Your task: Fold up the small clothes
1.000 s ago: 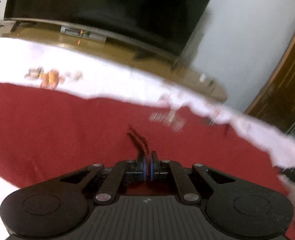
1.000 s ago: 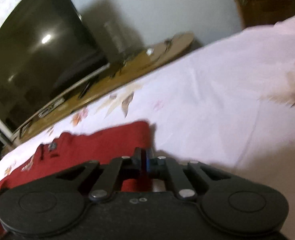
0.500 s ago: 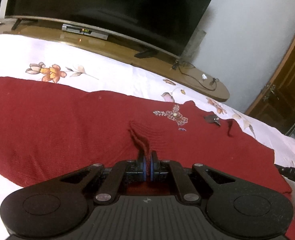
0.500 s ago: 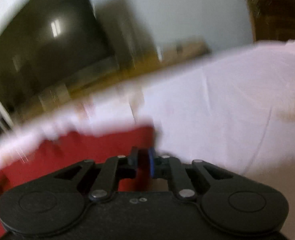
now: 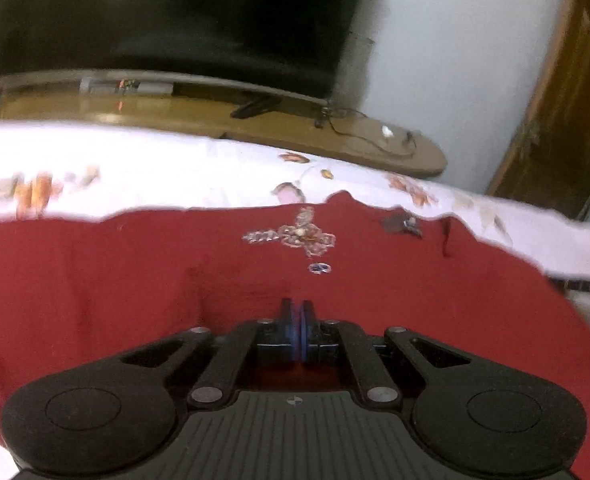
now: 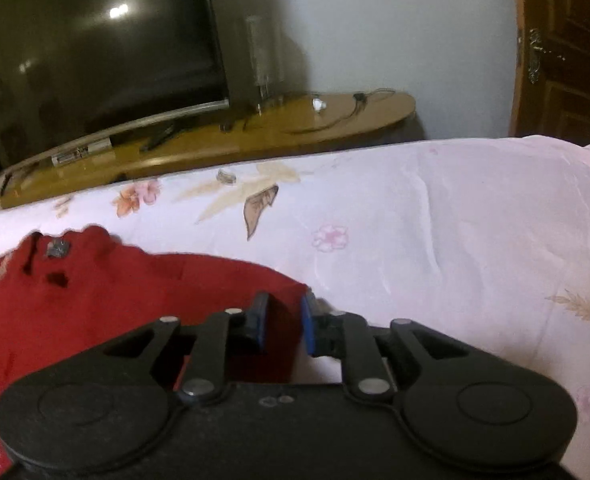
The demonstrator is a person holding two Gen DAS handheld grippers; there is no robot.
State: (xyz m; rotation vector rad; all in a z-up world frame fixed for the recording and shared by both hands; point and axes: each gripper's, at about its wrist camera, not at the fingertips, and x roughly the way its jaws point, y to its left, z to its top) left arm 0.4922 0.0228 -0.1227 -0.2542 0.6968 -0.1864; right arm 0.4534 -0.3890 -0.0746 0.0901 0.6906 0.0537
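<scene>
A red knitted garment point(image 5: 135, 280) with a beaded cross-shaped motif point(image 5: 295, 236) lies spread on a white floral bedsheet point(image 5: 175, 176). My left gripper point(image 5: 297, 312) is shut, its blue pads together low over the cloth near its front edge; whether cloth is pinched between them I cannot tell. In the right wrist view my right gripper point(image 6: 283, 320) is partly open, its blue pads either side of the garment's right corner point(image 6: 271, 284). The red garment point(image 6: 95, 300) fills the left of that view.
The bedsheet point(image 6: 435, 240) stretches to the right. Beyond the bed stand a wooden TV bench point(image 6: 295, 124) with cables, a large dark television point(image 6: 87, 52), a clear cylinder point(image 6: 261, 60), and a wooden door point(image 6: 567, 60) at far right.
My right gripper has opened; its pads were shut on the garment's corner before. My left gripper stays shut, and the raised fold of cloth in front of it has flattened.
</scene>
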